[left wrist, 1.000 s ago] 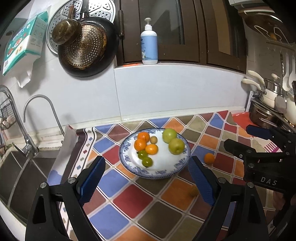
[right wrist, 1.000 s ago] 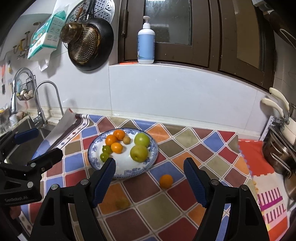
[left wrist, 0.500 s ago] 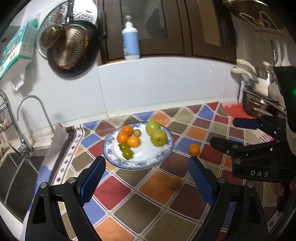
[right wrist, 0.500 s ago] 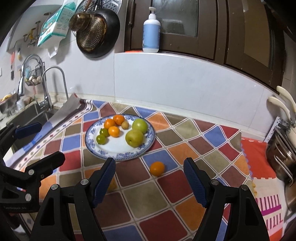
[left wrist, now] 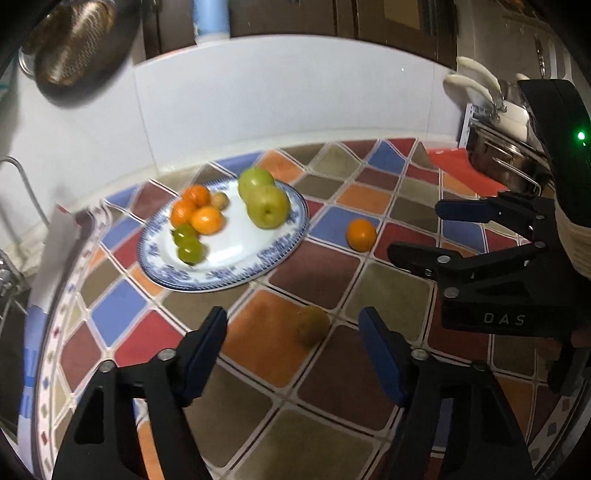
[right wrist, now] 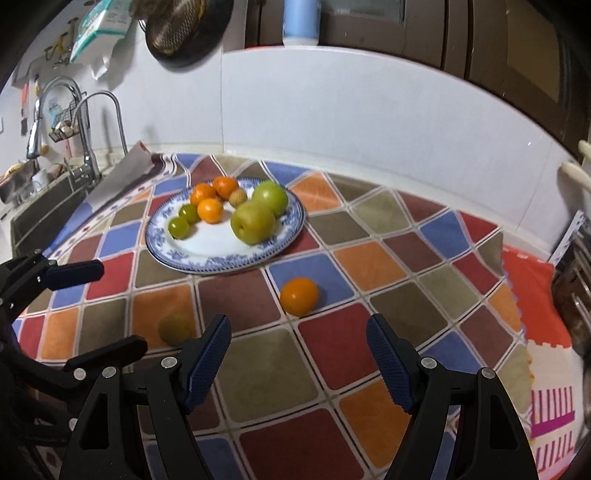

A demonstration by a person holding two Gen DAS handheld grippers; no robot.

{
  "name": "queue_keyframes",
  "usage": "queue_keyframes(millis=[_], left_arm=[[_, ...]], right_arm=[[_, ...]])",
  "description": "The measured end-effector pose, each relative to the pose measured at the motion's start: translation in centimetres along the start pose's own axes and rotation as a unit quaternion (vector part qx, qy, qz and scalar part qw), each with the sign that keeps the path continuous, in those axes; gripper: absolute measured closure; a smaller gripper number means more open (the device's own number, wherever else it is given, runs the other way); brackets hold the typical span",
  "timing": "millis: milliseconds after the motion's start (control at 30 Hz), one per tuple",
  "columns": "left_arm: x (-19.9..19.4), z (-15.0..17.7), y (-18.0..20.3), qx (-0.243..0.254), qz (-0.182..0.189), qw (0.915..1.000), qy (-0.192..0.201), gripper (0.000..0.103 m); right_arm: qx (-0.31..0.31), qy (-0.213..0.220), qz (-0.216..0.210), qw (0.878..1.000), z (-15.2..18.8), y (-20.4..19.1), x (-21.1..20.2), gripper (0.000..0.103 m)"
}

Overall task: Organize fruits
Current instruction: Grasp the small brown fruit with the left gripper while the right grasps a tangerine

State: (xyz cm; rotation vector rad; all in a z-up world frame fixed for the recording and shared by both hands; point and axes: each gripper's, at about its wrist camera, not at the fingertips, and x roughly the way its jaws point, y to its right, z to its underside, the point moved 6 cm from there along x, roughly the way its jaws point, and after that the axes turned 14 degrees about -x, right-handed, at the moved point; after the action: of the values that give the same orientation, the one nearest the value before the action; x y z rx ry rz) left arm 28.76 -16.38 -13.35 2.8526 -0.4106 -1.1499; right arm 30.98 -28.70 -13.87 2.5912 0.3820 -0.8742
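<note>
A blue-rimmed white plate (left wrist: pixel 240 275) (right wrist: pixel 207 260) holds two green apples (left wrist: pixel 267 208), three oranges, two small green fruits and a small brown fruit. A loose orange (left wrist: pixel 361 235) (right wrist: pixel 299 296) lies on the checked cloth right of the plate. A small brownish-green fruit (left wrist: pixel 312 325) (right wrist: pixel 174 328) lies in front of the plate. My left gripper (left wrist: pixel 293 347) is open, with the brownish fruit just ahead between its fingers. My right gripper (right wrist: pixel 297 350) is open, just short of the loose orange. Each gripper shows in the other's view.
A sink with faucet (right wrist: pixel 88 122) lies to the left past the cloth's edge. Pots (left wrist: pixel 506 158) stand at the right. A white tiled wall runs behind, with a hanging pan (left wrist: pixel 70 55) and a soap bottle (right wrist: pixel 300 18) on the ledge.
Both grippers have moved forward and down toward the cloth. The loose orange and the brownish fruit now sit much closer to the fingers. Both stay open.
</note>
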Motion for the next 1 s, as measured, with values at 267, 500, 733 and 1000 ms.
queue_keyframes(millis=[267, 500, 733, 1000], left_arm=[[2.8, 0.4, 0.1, -0.004, 0.019, 0.9989, -0.042, 0.051], [3.9, 0.8, 0.2, -0.013, 0.037, 0.9970, -0.067, 0.069], [4.2, 0.4, 0.0, -0.020, 0.048, 0.9962, -0.070, 0.075], [3.7, -0.6, -0.2, -0.026, 0.040, 0.9975, -0.053, 0.075]], right_arm=[[0.001, -0.021, -0.020, 1.000, 0.2, 0.3, 3.1, 0.029], [0.000, -0.034, -0.033, 0.999, -0.1, 0.4, 5.3, 0.039], [0.002, -0.038, -0.049, 0.998, -0.7, 0.2, 7.0, 0.048], [0.005, -0.040, -0.049, 0.998, -0.9, 0.4, 7.7, 0.069]])
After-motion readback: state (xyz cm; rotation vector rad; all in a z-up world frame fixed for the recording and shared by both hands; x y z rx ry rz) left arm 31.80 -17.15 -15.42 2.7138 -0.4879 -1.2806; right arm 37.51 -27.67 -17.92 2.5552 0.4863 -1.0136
